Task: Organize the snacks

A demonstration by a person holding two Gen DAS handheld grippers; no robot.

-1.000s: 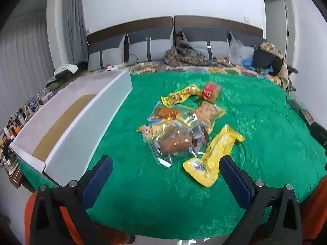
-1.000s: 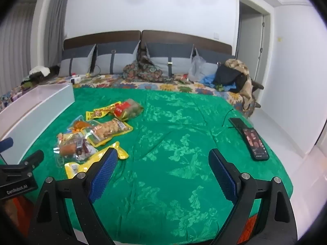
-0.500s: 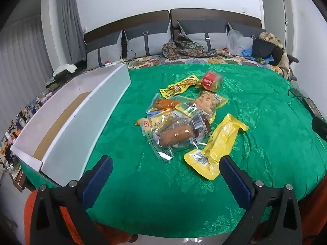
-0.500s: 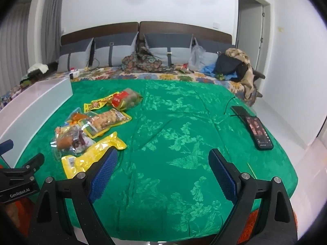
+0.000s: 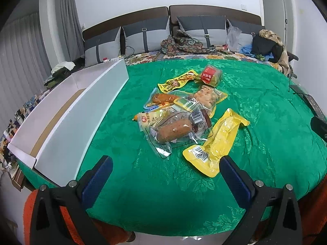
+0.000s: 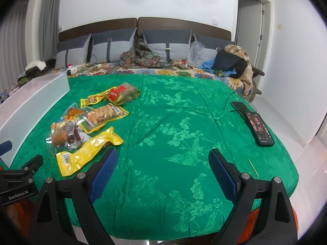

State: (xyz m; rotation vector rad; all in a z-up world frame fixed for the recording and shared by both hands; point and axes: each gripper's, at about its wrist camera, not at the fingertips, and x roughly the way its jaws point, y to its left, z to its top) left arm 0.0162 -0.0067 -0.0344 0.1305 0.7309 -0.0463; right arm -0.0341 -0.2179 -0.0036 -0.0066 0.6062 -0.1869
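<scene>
- Yellow pouch (image 5: 216, 143) lay flat on the green bedspread (image 5: 265, 106), long axis from 7 to 1 o'clock, barcode end nearest.
- Left tool (image 5: 165, 178) and right tool (image 6: 162, 169): jaws apart, empty.

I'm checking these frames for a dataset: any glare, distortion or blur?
Left wrist view: strong fisheye bowing of the white box, dark corners, glare on the clear sausage pack, sharp focus. Right wrist view: same bowing and vignette, sheen on the yellow pouch, the phone legible.
</scene>
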